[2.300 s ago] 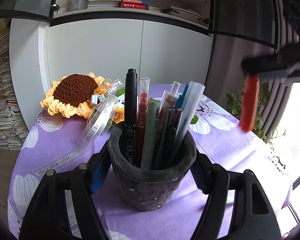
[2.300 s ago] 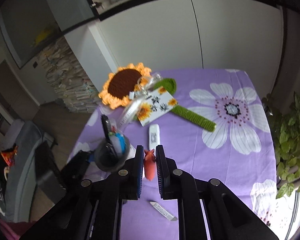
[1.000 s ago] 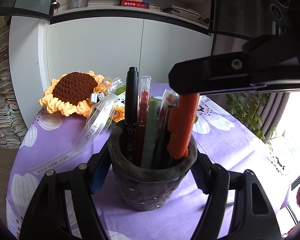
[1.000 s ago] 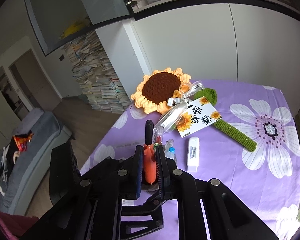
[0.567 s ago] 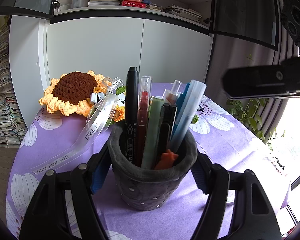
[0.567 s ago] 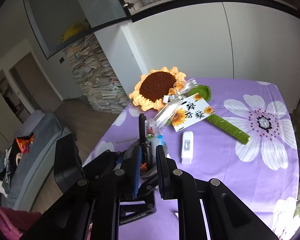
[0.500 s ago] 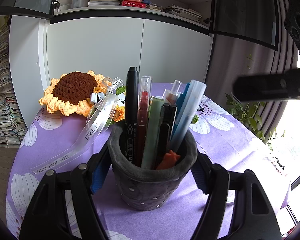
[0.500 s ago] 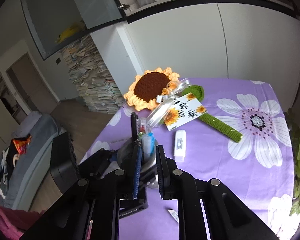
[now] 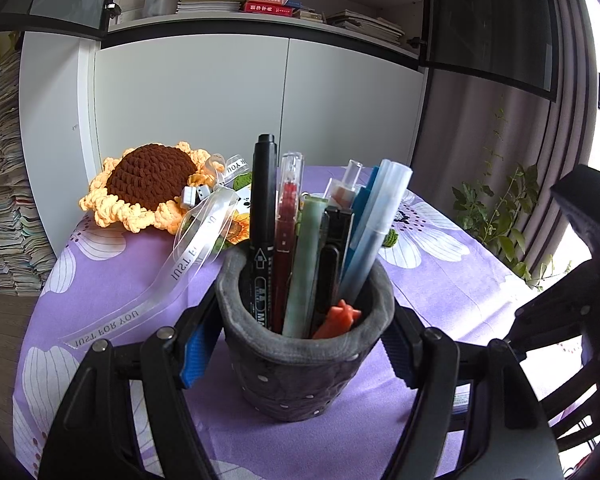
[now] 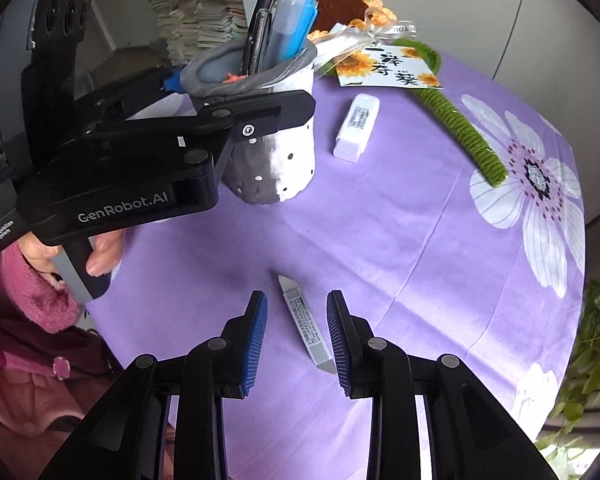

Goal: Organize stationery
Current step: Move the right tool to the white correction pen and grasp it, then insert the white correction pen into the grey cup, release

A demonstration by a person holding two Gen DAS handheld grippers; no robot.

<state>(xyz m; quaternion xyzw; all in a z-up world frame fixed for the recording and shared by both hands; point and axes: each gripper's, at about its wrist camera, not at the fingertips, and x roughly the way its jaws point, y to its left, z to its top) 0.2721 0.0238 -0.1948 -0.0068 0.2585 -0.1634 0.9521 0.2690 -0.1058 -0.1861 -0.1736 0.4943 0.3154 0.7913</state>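
My left gripper [image 9: 296, 344] is shut on the grey pen holder [image 9: 304, 368], which stands upright on the purple floral tablecloth [image 9: 112, 280]. The holder is full of pens, with an orange pen [image 9: 336, 320] sunk low at the front. The holder also shows in the right wrist view [image 10: 272, 152]. My right gripper [image 10: 296, 336] is open, low over the cloth, its fingers either side of a slim grey-white correction tape pen [image 10: 306, 326]. A white eraser [image 10: 356, 126] lies beyond, right of the holder.
A crocheted sunflower [image 9: 148, 188] with a ribbon, a card [image 10: 388, 70] and a green stem [image 10: 460, 132] lies at the table's far side. White cabinets stand behind. A potted plant [image 9: 496, 216] is at the right, book stacks [image 9: 0, 208] at the left.
My right gripper carried the orange pen over the holder and let it go inside. It then opened, moved right and dropped down over the correction tape pen. My left gripper kept still.
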